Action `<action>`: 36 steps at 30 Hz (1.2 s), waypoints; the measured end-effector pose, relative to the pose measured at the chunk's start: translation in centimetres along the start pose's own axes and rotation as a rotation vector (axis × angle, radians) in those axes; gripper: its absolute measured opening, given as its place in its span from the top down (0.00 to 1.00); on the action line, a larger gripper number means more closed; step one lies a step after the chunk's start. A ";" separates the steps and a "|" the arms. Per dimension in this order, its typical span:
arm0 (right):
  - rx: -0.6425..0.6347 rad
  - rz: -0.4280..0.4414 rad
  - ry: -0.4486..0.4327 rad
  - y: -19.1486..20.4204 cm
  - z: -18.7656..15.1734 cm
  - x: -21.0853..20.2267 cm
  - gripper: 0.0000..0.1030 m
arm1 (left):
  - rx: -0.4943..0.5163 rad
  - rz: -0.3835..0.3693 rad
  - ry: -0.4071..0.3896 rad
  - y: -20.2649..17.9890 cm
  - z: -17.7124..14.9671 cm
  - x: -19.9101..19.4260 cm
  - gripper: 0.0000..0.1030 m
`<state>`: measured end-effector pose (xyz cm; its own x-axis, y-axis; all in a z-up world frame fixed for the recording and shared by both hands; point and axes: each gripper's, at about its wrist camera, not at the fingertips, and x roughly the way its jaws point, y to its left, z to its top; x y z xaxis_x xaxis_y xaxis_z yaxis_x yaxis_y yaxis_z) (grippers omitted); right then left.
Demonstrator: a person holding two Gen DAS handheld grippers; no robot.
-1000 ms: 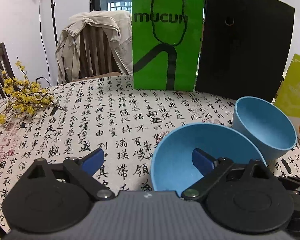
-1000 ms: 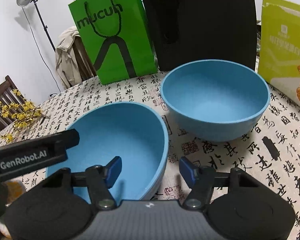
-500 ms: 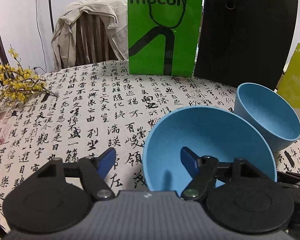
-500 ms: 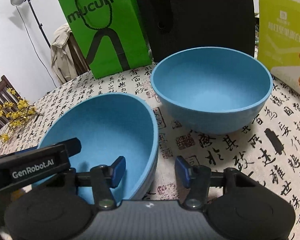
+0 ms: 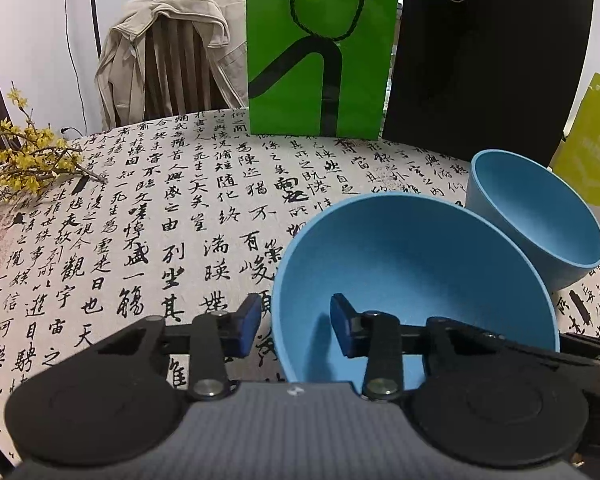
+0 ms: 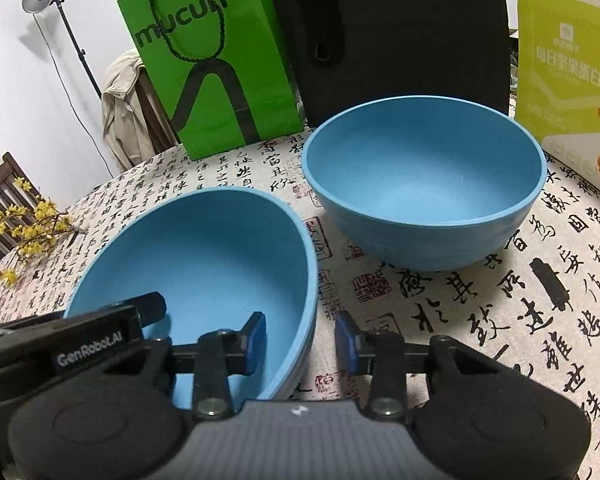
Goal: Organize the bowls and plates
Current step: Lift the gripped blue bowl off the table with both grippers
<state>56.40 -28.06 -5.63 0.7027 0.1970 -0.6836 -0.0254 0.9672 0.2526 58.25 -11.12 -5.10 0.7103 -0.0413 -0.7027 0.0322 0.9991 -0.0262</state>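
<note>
Two blue bowls stand on a calligraphy-print tablecloth (image 5: 148, 216). The near bowl (image 5: 412, 264) (image 6: 204, 256) is straddled by both grippers. My left gripper (image 5: 294, 330) has its jaws closing over the bowl's left wall, one pad outside and one inside, with gaps showing on both sides. My right gripper (image 6: 300, 340) is closing over the right wall in the same way, and its pads are not touching the wall either. The left tool's black housing (image 6: 92, 344) shows across the bowl. The second bowl (image 5: 540, 216) (image 6: 424, 176) sits upright just behind and to the right, close to the near one.
A green paper bag (image 5: 320, 48) and a black bag (image 5: 488, 52) stand at the table's back. A yellow-green snack pouch (image 6: 564, 52) is at the right. A yellow flower twig (image 5: 24, 156) lies at the left. A chair with a beige jacket (image 5: 168, 52) stands behind.
Both grippers' jaws have narrowed around the near bowl's walls. The left view has tipped slightly downward; the bowls have stayed where they were.
</note>
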 end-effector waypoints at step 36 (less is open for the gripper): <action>0.000 0.012 0.000 0.1 -0.2 -0.1 0.83 | 0.006 0.006 -0.010 -0.7 -0.4 0.1 0.76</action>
<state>56.19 -27.98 -5.71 0.7022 0.2091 -0.6806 -0.0340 0.9647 0.2613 58.05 -11.78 -5.41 0.7176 -0.0358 -0.6955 0.0326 0.9993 -0.0178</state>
